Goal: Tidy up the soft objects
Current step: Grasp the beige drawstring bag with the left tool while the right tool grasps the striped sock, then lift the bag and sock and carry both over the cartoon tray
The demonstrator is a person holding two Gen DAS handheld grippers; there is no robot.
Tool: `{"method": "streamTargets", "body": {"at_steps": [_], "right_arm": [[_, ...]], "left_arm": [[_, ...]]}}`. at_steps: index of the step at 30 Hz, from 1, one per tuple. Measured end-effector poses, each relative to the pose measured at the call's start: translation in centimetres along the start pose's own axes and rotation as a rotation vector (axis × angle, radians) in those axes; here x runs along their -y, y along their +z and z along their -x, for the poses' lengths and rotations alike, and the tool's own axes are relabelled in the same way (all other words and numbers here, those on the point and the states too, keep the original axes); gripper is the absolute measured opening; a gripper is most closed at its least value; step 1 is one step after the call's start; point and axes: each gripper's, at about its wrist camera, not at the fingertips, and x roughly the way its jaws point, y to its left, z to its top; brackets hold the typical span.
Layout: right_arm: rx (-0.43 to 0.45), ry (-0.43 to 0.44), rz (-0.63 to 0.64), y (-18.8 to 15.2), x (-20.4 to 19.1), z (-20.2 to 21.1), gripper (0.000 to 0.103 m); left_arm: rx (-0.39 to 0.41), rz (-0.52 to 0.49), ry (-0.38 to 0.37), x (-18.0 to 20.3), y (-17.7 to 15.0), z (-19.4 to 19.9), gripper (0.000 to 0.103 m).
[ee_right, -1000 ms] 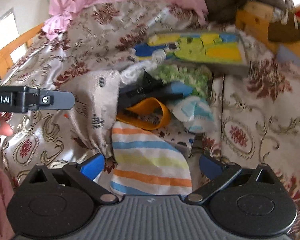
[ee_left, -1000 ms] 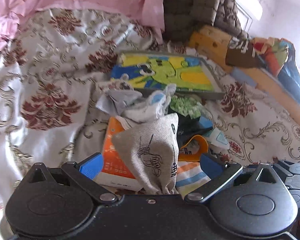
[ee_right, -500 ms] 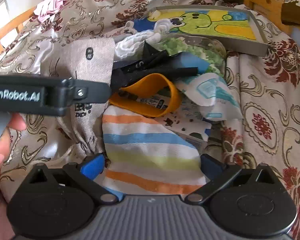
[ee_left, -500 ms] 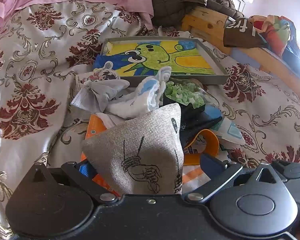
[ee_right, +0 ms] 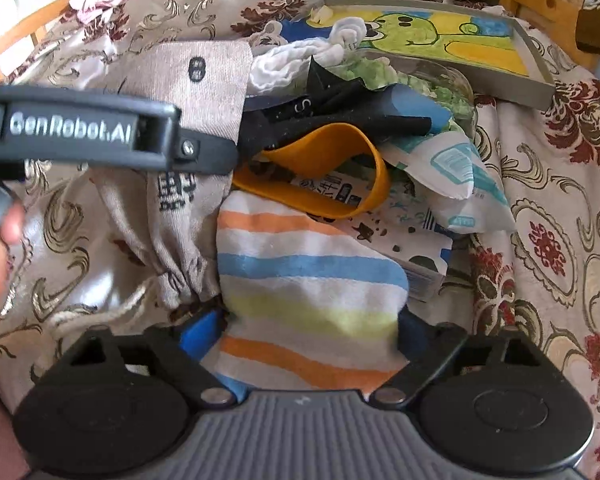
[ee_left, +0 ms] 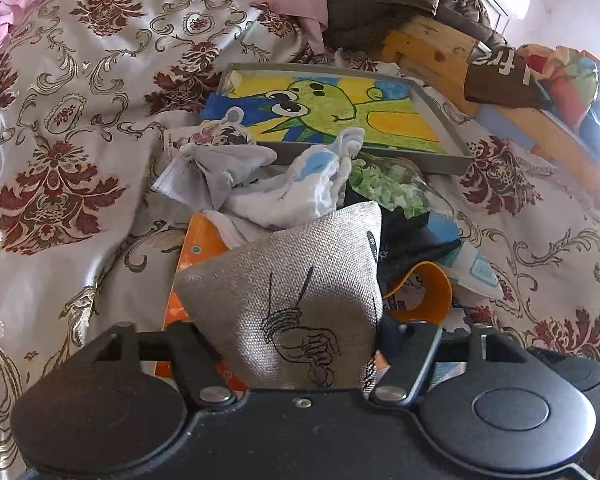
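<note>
Closing from either side on the grey drawstring pouch (ee_left: 292, 280): left gripper (ee_left: 288, 340), jaws narrowing, pads hidden behind the fabric and seemingly meeting its flanks. Pouch dead ahead of the claw, long axis running straight away along the fingers, gathered neck nearest the jaws, broad printed end leaning on the pile beyond. Closing likewise on the striped cloth (ee_right: 300, 280): right gripper (ee_right: 308, 332), jaws narrowing, blue pad touching the cloth's left edge, the other pad at its right edge. Cloth directly ahead, stripes crossing the gap, length running away toward the orange band (ee_right: 376, 176). Pouch and cloth side by side and touching, pouch on the left, hence nearer the left hand; cloth nearer the right. Both lying at the near edge of a heap of oddments on the patterned bedspread (ee_left: 60, 160), with the frog-picture tray (ee_left: 440, 152) beyond the heap. Judged next: lifting each piece clear, pulling back along its own axis rather than sideways, to avoid dragging the neighbour.
</note>
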Motion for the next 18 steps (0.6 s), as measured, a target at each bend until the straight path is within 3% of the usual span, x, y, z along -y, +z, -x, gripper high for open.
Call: {"method": "streamTargets", "body": {"at_steps": [3,7,11,14,18], "right_arm": [[0.005,-0.016,0.036,-0.3,-0.4,0.2,0.077],[0.023,-0.046,0.107,-0.7,-1.6,0.5,0.055],[0.056,-0.077,0.173,-1.3,-2.4,1.1,0.039],[0.092,-0.092,0.191,-1.7,-2.8,2.0,0.032],[0.172,-0.115,0.211,-2.4,-3.5,3.8,0.030]], "left_arm": [[0.005,0.006,-0.007,-0.1,0.0,0.2,0.056],[0.054,0.015,-0.038,0.2,0.1,1.3,0.046],[0.100,0.000,-0.042,0.6,0.0,2.8,0.036],[0.139,0.002,-0.048,0.6,0.0,3.9,0.035],[0.214,0.019,-0.058,0.5,0.1,5.7,0.035]]}}
